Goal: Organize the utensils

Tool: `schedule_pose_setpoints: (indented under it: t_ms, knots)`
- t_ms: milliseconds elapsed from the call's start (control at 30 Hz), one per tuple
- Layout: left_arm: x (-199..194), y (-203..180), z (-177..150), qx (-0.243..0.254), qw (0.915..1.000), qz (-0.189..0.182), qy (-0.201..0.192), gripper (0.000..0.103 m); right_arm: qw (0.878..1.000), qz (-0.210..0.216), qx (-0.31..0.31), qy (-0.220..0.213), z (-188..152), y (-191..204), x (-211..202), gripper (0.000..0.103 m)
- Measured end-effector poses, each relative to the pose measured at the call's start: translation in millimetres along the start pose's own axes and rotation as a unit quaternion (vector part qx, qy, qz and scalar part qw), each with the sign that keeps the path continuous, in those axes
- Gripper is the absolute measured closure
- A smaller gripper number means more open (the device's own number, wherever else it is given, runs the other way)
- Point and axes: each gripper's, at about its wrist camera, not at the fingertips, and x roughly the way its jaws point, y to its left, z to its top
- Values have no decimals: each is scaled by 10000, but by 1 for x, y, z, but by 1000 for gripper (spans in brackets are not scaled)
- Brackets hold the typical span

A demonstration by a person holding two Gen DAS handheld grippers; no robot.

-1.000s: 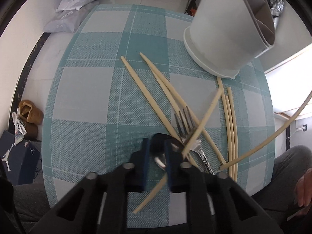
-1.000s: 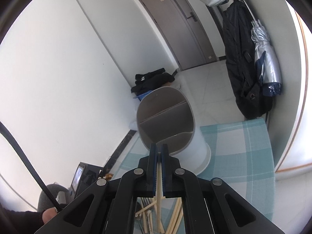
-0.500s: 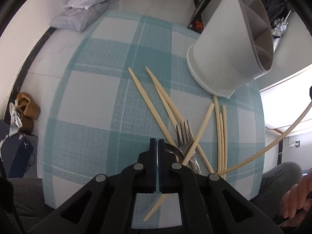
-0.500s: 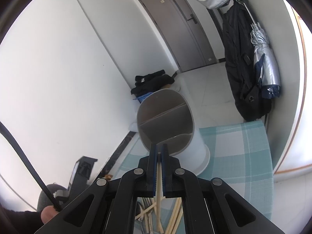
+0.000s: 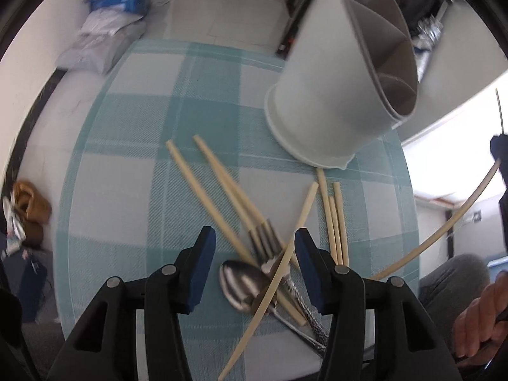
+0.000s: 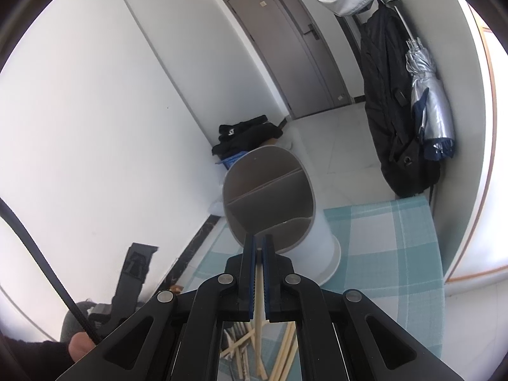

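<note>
My left gripper [image 5: 254, 233] hovers above a heap of cutlery on the checked tablecloth [image 5: 127, 158], its jaws opening. A metal spoon [image 5: 241, 285] and a fork [image 5: 266, 244] lie below and between its blue pads [image 5: 203, 266], which touch nothing. Several pale chopsticks [image 5: 206, 190] lie crossed around them. The grey divided utensil holder [image 5: 336, 95] stands at the far right. My right gripper [image 6: 259, 241] is shut on one chopstick [image 6: 260, 289], just before the holder's [image 6: 270, 197] open mouth. That held chopstick [image 5: 444, 222] shows at the right in the left wrist view.
A person's hand [image 5: 482, 317] sits at the lower right, past the table's edge. Bags [image 5: 104, 41] and shoes [image 5: 31, 209] lie on the floor to the left. A closed door [image 6: 295, 47], a dark coat [image 6: 393, 111] and an umbrella [image 6: 428, 104] are behind the table.
The left gripper's jaws closed near the spoon's bowl, then opened wide, and the gripper drew back a little. The spoon lies on the cloth. The right gripper kept still with its chopstick.
</note>
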Motion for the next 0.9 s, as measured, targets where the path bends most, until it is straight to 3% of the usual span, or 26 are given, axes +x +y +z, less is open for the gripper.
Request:
schedule_pose_setpoints:
  t_ms: [167, 333, 367, 467, 667, 900]
  knots:
    - [12, -6, 5, 337, 9989, 192, 252, 57, 10000, -21, -2, -1, -1, -2, -1, 100]
    - [19, -16, 9, 517, 9971, 317, 449, 76, 10000, -45, 30, -11, 0, -4, -1, 100]
    - [22, -18, 9, 528, 9968, 328, 507, 85, 10000, -48, 43, -13, 0, -5, -1, 100]
    - [26, -20, 9, 457, 9969, 340, 548, 93, 10000, -42, 67, -22, 1, -6, -1, 100]
    - [21, -16, 11, 230, 9984, 234, 465, 102, 9999, -53, 96, -13, 1, -7, 0, 100]
    - [8, -14, 18, 21, 9995, 285, 119, 103, 10000, -59, 14, -42, 1, -5, -1, 100]
